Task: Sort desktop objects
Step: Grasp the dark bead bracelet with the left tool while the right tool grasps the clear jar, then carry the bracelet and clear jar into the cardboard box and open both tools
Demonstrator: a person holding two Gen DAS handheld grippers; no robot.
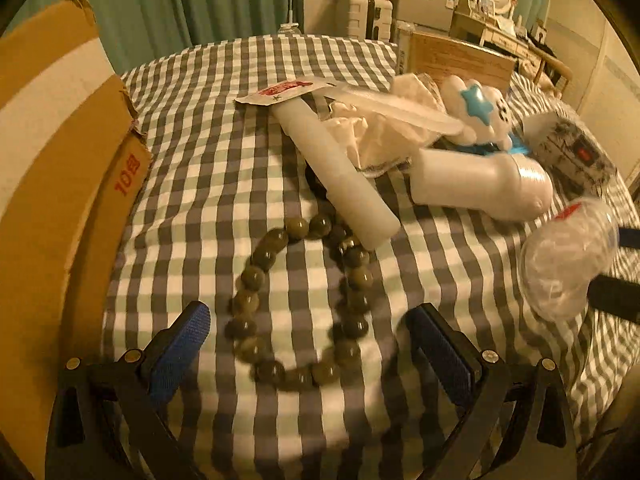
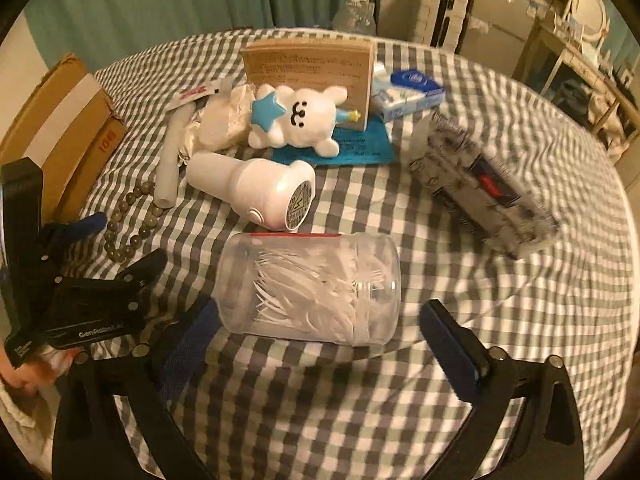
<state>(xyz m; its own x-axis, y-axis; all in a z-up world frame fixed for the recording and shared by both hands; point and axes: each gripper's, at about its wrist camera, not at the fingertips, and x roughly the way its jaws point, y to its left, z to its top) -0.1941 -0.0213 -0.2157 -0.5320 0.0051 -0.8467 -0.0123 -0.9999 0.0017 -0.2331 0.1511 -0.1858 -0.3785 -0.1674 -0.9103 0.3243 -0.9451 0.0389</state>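
A string of olive beads (image 1: pixel 304 300) lies on the checked tablecloth between the open fingers of my left gripper (image 1: pixel 316 340); it also shows in the right wrist view (image 2: pixel 132 224). A clear plastic jar of white picks (image 2: pixel 316 290) lies on its side just ahead of my open right gripper (image 2: pixel 320 332); it also shows in the left wrist view (image 1: pixel 568 260). A white tube (image 1: pixel 340 168), a white hand-held device (image 2: pixel 256 188), a white bear toy with a blue star (image 2: pixel 300 120) and a patterned black-and-white box (image 2: pixel 484 196) lie further back.
A cardboard box (image 1: pixel 60 168) stands at the table's left edge. A brown notepad (image 2: pixel 308 72), a blue card (image 2: pixel 352 148), a blue-and-white packet (image 2: pixel 412 92) and crumpled white wrapping (image 2: pixel 220 124) lie at the back. The left gripper shows in the right wrist view (image 2: pixel 80 280).
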